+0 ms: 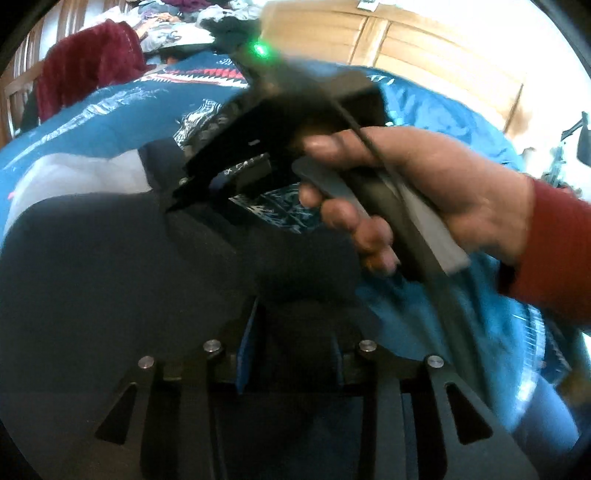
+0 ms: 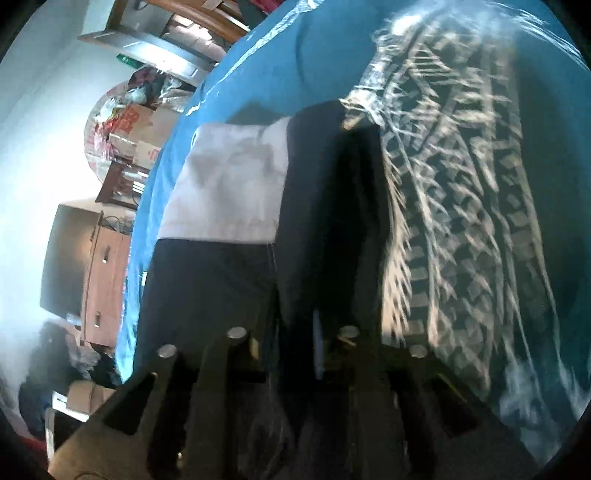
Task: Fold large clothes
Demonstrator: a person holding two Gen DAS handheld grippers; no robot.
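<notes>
Left gripper point(image 1: 291, 325): fingers close together, dark navy garment point(image 1: 110, 266) bunched between them; looks clamped on the cloth. Blue pad edges show beside the fabric.

Right gripper point(image 2: 295, 332): own view shows its fingers buried in the same dark cloth point(image 2: 207, 288), drawn in tight on a fold. In the left wrist view the right gripper's black body point(image 1: 280, 122) hangs over the garment, a green light lit on top, held by a hand point(image 1: 417, 192) with a red sleeve point(image 1: 554, 258). A thin cable runs across the hand.

Garment lies on a bed covered by a blue patterned bedspread point(image 2: 280, 74); white and grey woven bands point(image 2: 461, 221) run along it just beside the dark cloth. A pale panel point(image 2: 229, 184), white-grey, touches the garment's far edge; whether lining or a separate piece, cannot tell.

Containers: cardboard boxes point(image 2: 136, 129) stacked off the bed's side, contents unclear. Tall brown box point(image 2: 103, 280) nearer, shut.

Around: maroon fleece point(image 1: 88, 70) draped at the bed's far corner, heap of mixed clothes point(image 1: 192, 22) behind it, wooden wardrobe doors point(image 1: 424, 55) beyond. Both views motion-blurred.
</notes>
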